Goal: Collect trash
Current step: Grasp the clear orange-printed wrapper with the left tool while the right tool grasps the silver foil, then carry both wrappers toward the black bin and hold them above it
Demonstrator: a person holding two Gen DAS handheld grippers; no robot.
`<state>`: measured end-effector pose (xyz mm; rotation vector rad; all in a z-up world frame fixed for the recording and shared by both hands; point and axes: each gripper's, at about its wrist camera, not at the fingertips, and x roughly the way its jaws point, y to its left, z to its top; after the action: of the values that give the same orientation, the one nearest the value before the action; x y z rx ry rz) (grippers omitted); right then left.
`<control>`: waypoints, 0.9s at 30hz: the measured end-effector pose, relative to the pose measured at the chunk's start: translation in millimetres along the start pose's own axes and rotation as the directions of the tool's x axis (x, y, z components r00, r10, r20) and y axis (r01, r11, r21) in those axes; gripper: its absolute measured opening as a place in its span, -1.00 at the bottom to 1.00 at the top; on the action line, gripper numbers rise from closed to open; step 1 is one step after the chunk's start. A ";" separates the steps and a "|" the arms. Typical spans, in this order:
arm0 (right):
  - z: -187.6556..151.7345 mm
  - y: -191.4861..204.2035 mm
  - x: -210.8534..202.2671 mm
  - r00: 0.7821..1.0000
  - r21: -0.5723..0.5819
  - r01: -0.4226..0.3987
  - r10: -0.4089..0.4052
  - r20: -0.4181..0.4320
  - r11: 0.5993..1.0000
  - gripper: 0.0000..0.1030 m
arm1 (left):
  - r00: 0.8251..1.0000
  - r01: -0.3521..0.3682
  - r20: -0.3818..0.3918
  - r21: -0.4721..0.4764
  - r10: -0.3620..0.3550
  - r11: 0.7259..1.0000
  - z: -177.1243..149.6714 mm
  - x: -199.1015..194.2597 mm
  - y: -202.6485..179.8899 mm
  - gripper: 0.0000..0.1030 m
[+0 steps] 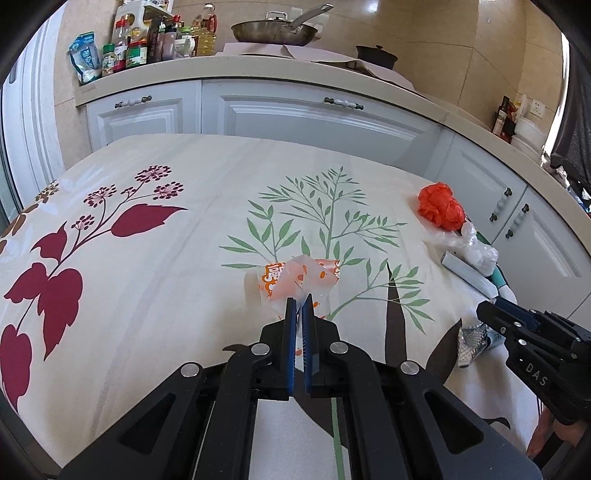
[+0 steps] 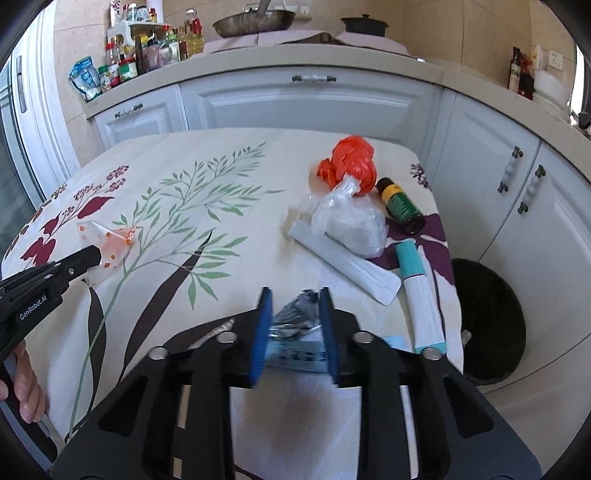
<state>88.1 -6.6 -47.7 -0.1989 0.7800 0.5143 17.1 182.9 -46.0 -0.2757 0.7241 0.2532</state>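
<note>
My left gripper [image 1: 300,303] is shut on a clear orange-printed plastic wrapper [image 1: 295,280] and holds it over the floral tablecloth [image 1: 166,258]; the wrapper also shows in the right wrist view [image 2: 110,245]. My right gripper [image 2: 295,295] is closed on a crumpled silver and light-blue wrapper [image 2: 295,325], also seen in the left wrist view [image 1: 471,341]. More trash lies at the table's right side: an orange plastic bag [image 2: 349,162], a clear plastic bag [image 2: 347,221], a white flat packet [image 2: 347,264], a teal and white tube [image 2: 419,291] and a dark green-labelled bottle [image 2: 400,205].
A dark round bin [image 2: 491,321] stands on the floor right of the table. White cabinets [image 1: 314,118] and a counter with bottles, jars [image 1: 147,40] and a pan [image 1: 277,29] run behind. A hand [image 2: 22,380] holds the left gripper.
</note>
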 end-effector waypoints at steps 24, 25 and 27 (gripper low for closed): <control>1.0 -2.6 -18.6 0.994 0.011 -0.059 0.058 0.089 0.998 -0.90 | 1.000 0.012 0.007 0.013 -0.012 1.000 0.3 -5.0 -10.5 -0.93; 1.6 -3.0 -20.9 0.993 0.012 -0.065 0.063 0.099 0.998 -0.90 | 1.000 0.011 0.009 0.014 -0.011 1.000 0.4 -5.6 -11.6 -0.93; 2.7 -3.5 -24.5 0.991 0.013 -0.075 0.073 0.114 0.997 -0.90 | 1.000 0.011 0.013 0.016 -0.011 1.000 1.1 -7.7 -13.4 -0.93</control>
<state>77.0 -17.7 -28.4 -0.1234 0.6825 0.5839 16.5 169.8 -37.9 -0.2624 0.7109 0.2385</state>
